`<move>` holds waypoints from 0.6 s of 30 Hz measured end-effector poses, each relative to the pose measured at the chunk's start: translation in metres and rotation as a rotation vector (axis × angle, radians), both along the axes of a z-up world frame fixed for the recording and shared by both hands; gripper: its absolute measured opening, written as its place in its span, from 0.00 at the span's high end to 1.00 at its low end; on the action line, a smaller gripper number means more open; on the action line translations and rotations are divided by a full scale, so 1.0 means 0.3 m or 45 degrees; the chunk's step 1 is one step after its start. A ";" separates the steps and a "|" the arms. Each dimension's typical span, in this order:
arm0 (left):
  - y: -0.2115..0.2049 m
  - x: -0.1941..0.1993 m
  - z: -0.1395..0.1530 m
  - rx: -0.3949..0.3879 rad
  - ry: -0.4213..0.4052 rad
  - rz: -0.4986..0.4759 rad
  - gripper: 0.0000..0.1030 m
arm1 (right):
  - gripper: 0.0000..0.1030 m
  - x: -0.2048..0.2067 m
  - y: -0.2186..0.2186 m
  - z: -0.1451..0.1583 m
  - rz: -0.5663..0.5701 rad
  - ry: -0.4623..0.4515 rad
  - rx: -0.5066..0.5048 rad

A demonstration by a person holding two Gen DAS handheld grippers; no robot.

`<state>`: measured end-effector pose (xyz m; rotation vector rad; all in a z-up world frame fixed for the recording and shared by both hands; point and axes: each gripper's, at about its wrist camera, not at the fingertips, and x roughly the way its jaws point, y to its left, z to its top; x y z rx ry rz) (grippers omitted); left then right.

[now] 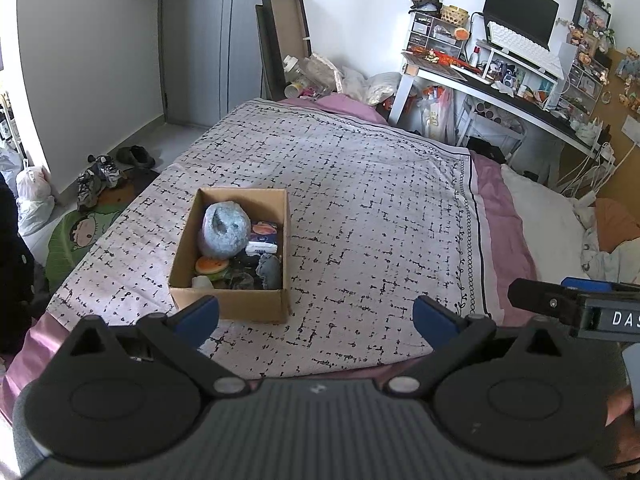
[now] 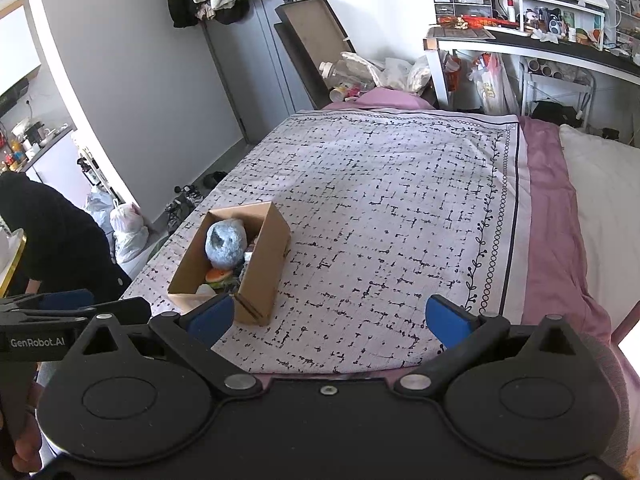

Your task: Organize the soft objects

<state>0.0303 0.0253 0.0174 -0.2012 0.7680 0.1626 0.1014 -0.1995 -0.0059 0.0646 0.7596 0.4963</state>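
An open cardboard box (image 1: 236, 304) stands on the patterned bed cover (image 1: 360, 200), left of the middle. Inside lie a blue-grey plush ball (image 1: 224, 230), an orange round soft toy (image 1: 211, 266), a grey plush (image 1: 269, 270) and other small items. The box (image 2: 260, 276) and the plush ball (image 2: 225, 243) also show in the right wrist view. My left gripper (image 1: 316, 318) is open and empty, held above the bed's near edge, just right of the box. My right gripper (image 2: 328, 318) is open and empty, right of the box. The right gripper's side shows at the left wrist view's right edge (image 1: 576, 304).
A cluttered white desk (image 1: 500, 80) with monitor and keyboard stands at the back right. A white pillow (image 1: 540, 216) lies on the bed's right side. Shoes (image 1: 100, 176) and plastic bags (image 1: 32, 196) lie on the floor at left. A person in black (image 2: 52, 236) is at left.
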 end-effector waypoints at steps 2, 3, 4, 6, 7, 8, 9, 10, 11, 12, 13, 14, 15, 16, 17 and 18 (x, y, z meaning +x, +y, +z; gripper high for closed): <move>0.003 -0.004 -0.002 0.002 -0.002 -0.001 0.01 | 0.00 0.000 0.000 0.001 0.000 0.000 -0.001; 0.004 -0.006 -0.002 0.003 -0.002 -0.001 0.01 | 0.00 0.000 0.001 0.001 0.000 0.000 0.000; 0.005 -0.007 -0.002 0.005 -0.002 -0.002 0.01 | 0.00 0.000 0.000 0.001 0.000 0.001 0.000; 0.005 -0.007 -0.003 0.004 -0.003 -0.002 0.01 | 0.00 0.000 0.000 0.002 0.001 -0.001 -0.001; 0.007 -0.009 -0.003 0.004 -0.003 -0.002 0.01 | 0.00 0.000 0.000 0.002 0.001 -0.001 -0.001; 0.004 -0.007 -0.003 0.004 -0.002 -0.001 0.01 | 0.00 -0.001 0.000 0.002 0.001 -0.001 -0.002; 0.005 -0.008 -0.003 0.004 -0.002 -0.001 0.01 | 0.00 -0.001 0.000 0.002 0.001 0.000 0.000; 0.004 -0.008 -0.003 0.005 -0.002 0.000 0.01 | 0.00 -0.001 -0.001 0.001 0.002 0.000 0.001; 0.006 -0.009 -0.003 0.004 -0.001 0.000 0.01 | 0.00 -0.001 0.001 0.002 0.000 0.001 -0.001; 0.008 -0.011 -0.003 0.004 -0.001 0.000 0.01 | 0.00 -0.001 0.001 0.001 -0.001 0.001 -0.002; 0.007 -0.010 -0.003 0.005 0.000 -0.001 0.01 | 0.00 -0.002 0.002 0.001 0.000 0.001 -0.002; 0.007 -0.011 -0.003 0.006 0.000 -0.001 0.01 | 0.00 -0.001 0.002 0.002 0.001 0.001 -0.001; 0.007 -0.011 -0.003 0.006 0.001 -0.001 0.01 | 0.00 -0.001 0.001 0.001 0.001 0.002 0.000; 0.007 -0.011 -0.004 0.007 0.002 -0.002 0.01 | 0.00 -0.001 0.001 0.001 0.002 0.004 0.003; 0.008 -0.012 -0.004 0.006 0.002 -0.002 0.01 | 0.00 -0.003 0.003 -0.001 0.004 0.007 0.005; 0.006 -0.011 -0.004 0.007 0.002 -0.002 0.01 | 0.00 -0.004 0.003 -0.001 0.007 0.010 0.010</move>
